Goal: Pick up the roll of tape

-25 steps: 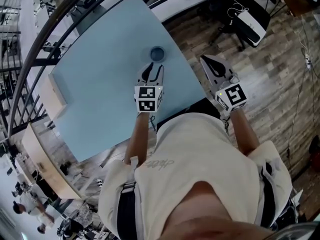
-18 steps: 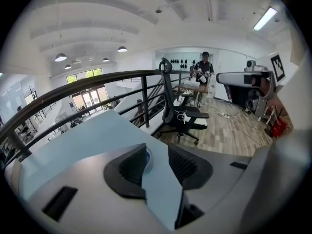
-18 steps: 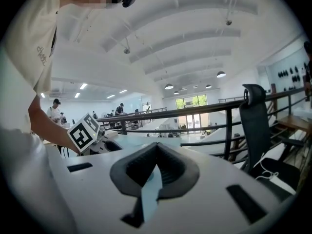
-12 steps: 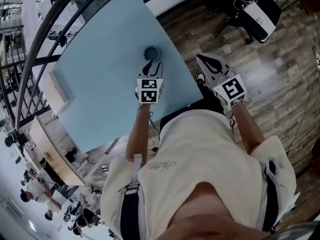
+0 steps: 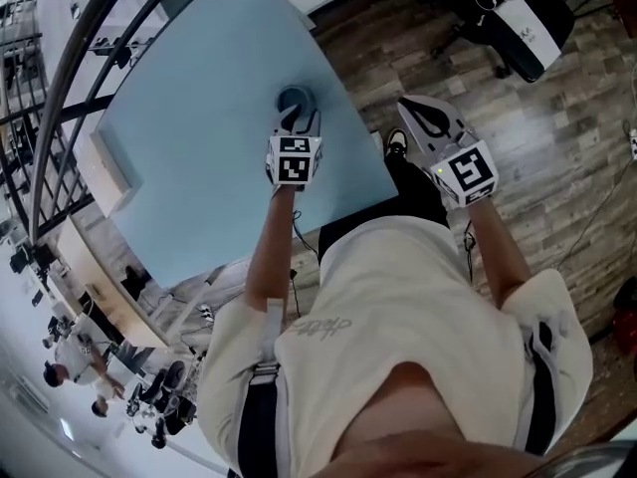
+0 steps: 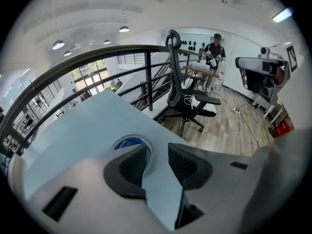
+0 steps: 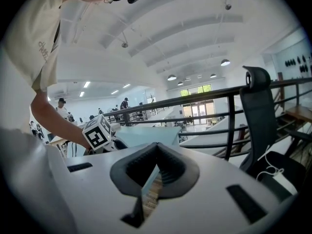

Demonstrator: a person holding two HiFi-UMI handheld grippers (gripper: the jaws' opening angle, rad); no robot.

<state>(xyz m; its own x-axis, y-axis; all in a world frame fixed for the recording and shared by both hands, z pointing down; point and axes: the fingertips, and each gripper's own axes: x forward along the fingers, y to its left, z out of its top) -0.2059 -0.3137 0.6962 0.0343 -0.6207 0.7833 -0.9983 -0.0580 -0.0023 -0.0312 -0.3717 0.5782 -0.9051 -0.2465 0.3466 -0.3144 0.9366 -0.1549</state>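
The roll of tape [image 5: 293, 97], blue with a white label, lies flat near the right edge of the light blue table [image 5: 189, 167]. My left gripper [image 5: 298, 120] is open right over it. In the left gripper view the tape roll [image 6: 127, 144] shows past the left jaw's tip, with the left gripper [image 6: 156, 161] holding a gap between its jaws and nothing in it. My right gripper [image 5: 426, 118] hovers off the table's right side, above the wooden floor. Its jaws meet at the tips in the right gripper view [image 7: 157, 168], with nothing held.
A black railing [image 5: 70, 78] curves round the table's far side. A black office chair [image 6: 187, 97] stands on the wooden floor [image 5: 557, 167] beyond the table's edge. A light wooden box [image 5: 107, 172] lies at the table's left edge.
My left gripper moved forward along the table until its jaws reached the tape roll. The right gripper stayed about where it was.
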